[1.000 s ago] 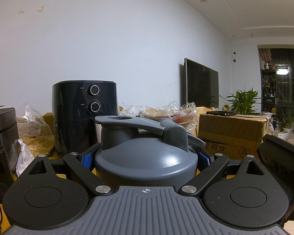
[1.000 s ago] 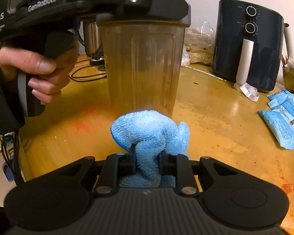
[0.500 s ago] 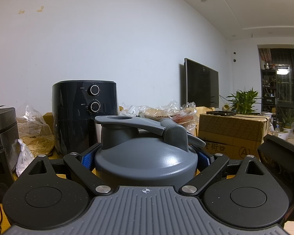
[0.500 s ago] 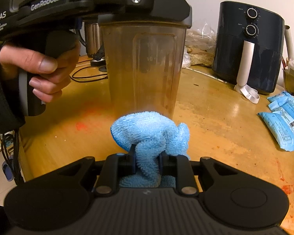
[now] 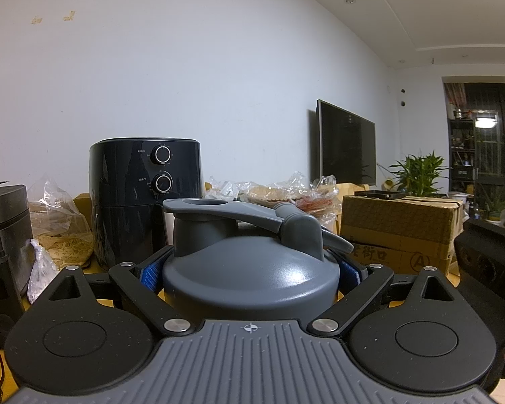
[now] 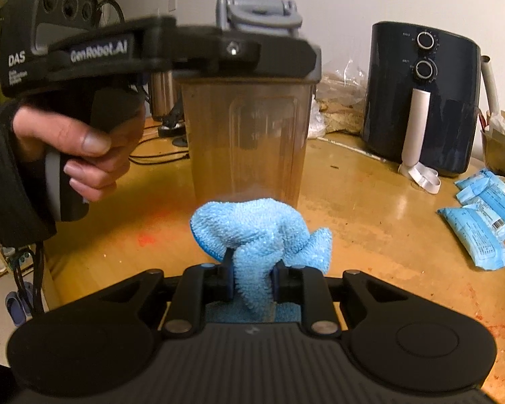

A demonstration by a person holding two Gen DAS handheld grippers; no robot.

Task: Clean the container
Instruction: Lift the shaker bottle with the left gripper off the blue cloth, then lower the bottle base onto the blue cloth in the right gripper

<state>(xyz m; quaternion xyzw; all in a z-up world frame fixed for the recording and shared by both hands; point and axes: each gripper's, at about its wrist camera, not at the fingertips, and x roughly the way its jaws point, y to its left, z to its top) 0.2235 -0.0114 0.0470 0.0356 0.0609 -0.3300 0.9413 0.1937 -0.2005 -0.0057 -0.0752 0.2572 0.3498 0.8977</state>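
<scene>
A tall translucent brownish container (image 6: 247,141) with a grey flip-top lid (image 5: 249,269) stands upright on the wooden table (image 6: 370,208). My left gripper (image 5: 250,272) is shut on the lid, a blue pad on each side; in the right wrist view it reaches in from the left, held by a hand (image 6: 84,155). My right gripper (image 6: 251,281) is shut on a bunched light blue cloth (image 6: 259,232). The cloth sits at the container's lower front wall; whether it touches I cannot tell.
A dark air fryer (image 6: 424,97) stands at the back right, with blue wipe packets (image 6: 481,222) on the table's right side. Cables and a metal pot (image 6: 161,94) lie behind the container. Plastic bags (image 5: 60,225), a cardboard box (image 5: 400,232) and a wall-mounted TV (image 5: 346,144) line the far wall.
In the right wrist view the container and the left gripper sit lower in the frame and look blurred, as my right gripper tilted upward slightly. The left wrist view is unchanged.
</scene>
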